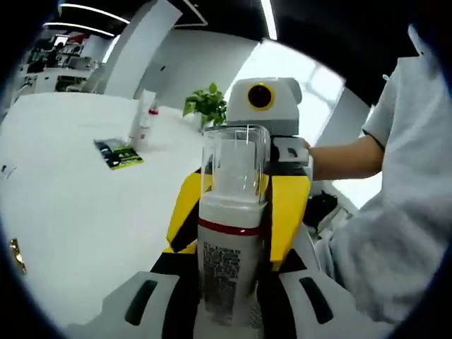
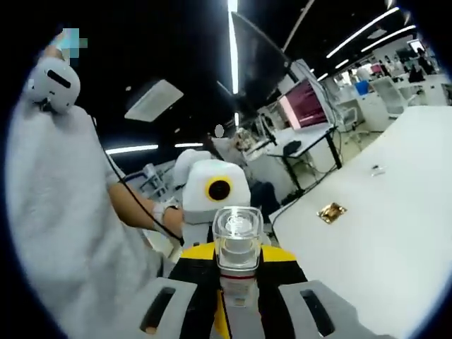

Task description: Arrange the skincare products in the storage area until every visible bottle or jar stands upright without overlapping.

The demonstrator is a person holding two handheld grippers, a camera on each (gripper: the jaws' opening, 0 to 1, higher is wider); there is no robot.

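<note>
In the left gripper view the left tool [image 1: 229, 282] rises from the bottom edge with its two pale jaws closed against the sides of a white pump bottle [image 1: 230, 265], which stands between them with a red band around its shoulder, printed text on its body and a clear cap [image 1: 235, 166] on top. The right tool [image 1: 279, 205] faces this camera from just behind the bottle, its yellow and black jaws flanking the bottle's upper part on both sides, so both tools appear to have hold of the same bottle, held above the white desk [image 1: 78, 212]. A person's hand [image 1: 311, 152] grips the right tool from the right, a pale sleeve beside it. Farther back on the desk stand a white tube [image 1: 143, 116], a small dark green packet [image 1: 119, 152] lying flat near it, and a green plant [image 1: 206, 103] beyond. In the right gripper view the right tool [image 2: 236, 307] clamps the same bottle [image 2: 236, 282], seen cap-first, with the left tool's yellow jaws beyond it; a small gold-coloured item [image 2: 331, 211] lies well apart on the desk [image 2: 381, 240].
</note>
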